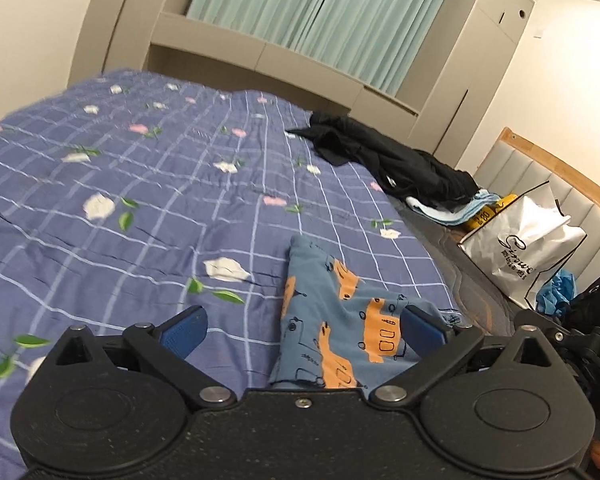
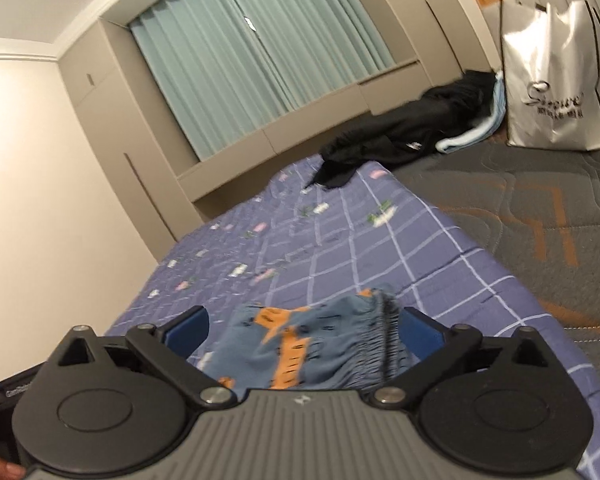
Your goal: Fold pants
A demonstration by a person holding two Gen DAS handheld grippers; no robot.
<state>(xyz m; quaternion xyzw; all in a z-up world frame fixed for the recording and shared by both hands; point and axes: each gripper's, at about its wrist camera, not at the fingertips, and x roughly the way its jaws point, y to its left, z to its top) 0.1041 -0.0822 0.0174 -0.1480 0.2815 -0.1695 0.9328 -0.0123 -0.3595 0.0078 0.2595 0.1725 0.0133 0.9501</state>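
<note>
The pants (image 1: 332, 312) are small, blue, printed with orange vehicles, and lie on the blue checked floral bedspread (image 1: 140, 184). In the left wrist view my left gripper (image 1: 304, 330) stands open above them, its blue pads (image 1: 184, 330) spread wide and pressing on nothing. In the right wrist view the pants (image 2: 300, 344) show their gathered waistband, bunched below my right gripper (image 2: 304, 330). That gripper is open too, with the cloth lying loose between its blue pads (image 2: 420, 332).
A heap of black clothing (image 1: 400, 160) lies at the bed's far right over light blue fabric (image 1: 452, 210). A white shopping bag (image 1: 528, 248) stands against the padded headboard (image 1: 540, 176) on bare grey mattress (image 2: 520, 208). Curtains (image 1: 320, 12) and cabinets fill the far wall.
</note>
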